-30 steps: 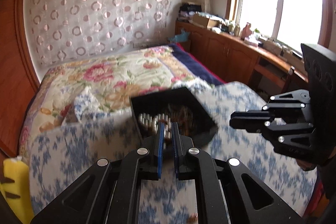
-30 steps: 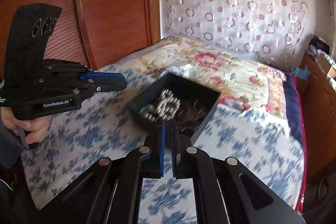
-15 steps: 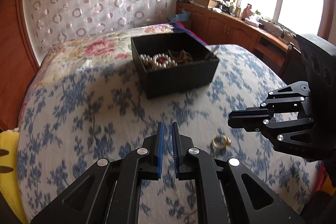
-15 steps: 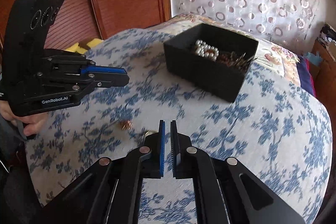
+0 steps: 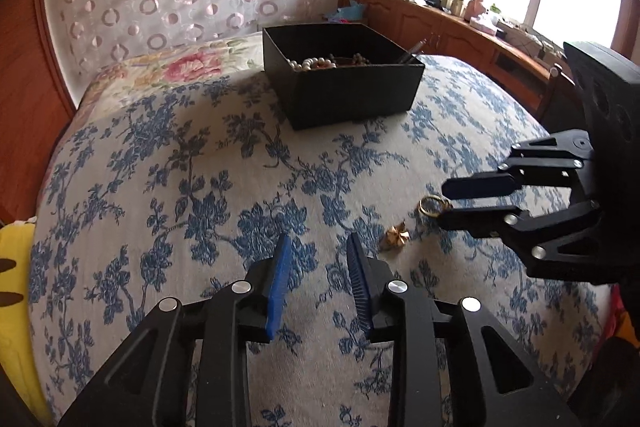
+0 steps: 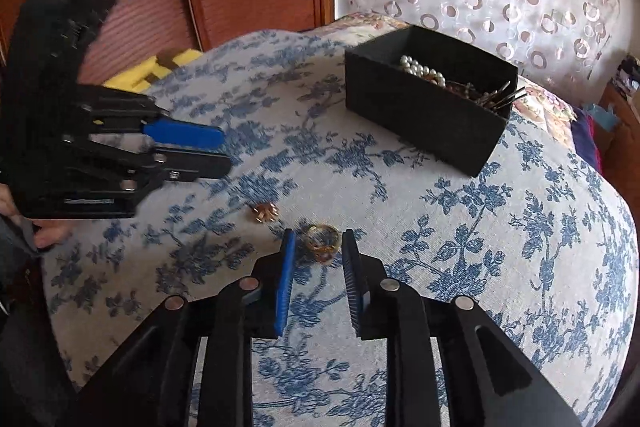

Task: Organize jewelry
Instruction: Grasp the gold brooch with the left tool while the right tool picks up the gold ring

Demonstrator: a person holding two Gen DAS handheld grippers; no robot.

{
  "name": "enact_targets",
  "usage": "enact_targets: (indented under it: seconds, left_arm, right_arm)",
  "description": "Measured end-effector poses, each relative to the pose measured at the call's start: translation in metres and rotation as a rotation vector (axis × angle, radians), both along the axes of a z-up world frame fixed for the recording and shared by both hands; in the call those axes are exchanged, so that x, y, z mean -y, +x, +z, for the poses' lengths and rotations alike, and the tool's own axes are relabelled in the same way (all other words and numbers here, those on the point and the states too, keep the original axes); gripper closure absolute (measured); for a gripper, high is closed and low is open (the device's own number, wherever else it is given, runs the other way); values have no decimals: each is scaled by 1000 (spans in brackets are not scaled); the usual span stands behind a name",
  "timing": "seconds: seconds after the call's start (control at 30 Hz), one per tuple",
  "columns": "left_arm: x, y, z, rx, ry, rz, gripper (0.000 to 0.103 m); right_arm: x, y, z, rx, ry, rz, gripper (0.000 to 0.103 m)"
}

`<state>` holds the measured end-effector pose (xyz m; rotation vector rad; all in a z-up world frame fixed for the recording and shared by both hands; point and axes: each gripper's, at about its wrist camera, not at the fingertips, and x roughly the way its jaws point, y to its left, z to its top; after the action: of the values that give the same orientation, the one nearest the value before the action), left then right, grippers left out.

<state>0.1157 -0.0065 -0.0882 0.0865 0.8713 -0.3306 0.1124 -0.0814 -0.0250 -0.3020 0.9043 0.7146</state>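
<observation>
Gold ring [image 6: 323,242] lies flat between the opening right tool [image 6: 318,241].

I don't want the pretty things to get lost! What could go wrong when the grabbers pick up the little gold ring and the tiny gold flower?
The gold ring lies flat on the soft blue-flowered bedspread just ahead of the opening right gripper; the pads might pinch cloth or flick it away. The small gold flower-shaped piece sits right of the opening left gripper, so it could miss. Both pieces lie close together, so the grippers could bump.
</observation>
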Motion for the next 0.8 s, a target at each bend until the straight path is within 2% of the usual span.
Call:
enact_targets:
  seconds: [0.1,0.17,0.23,0.33,0.7,0.8]
  left_arm:
    - [2,-3,0,-1,1,-5,73]
    - [4,-4,0,-5,-5,-10,73]
    - [9,-6,0,-7,-9,-20,73]
    - [16,-6,1,-6,-19,-39,72]
    - [47,-2,-3,-10,-7,-95,72]
    - [49,0,-6,-18,-5,-92,82]
  right_arm:
    - [-4,2,-3,26,-52,-1,78]
    - [-4,4,-2,26,-59,4,85]
    - [-3,4,-1,27,-62,16,85]
    - [6,5,2,26,-43,2,89]
    - [26,8,13,41,6,-26,89]
    - [29,8,14,44,16,-28,89]
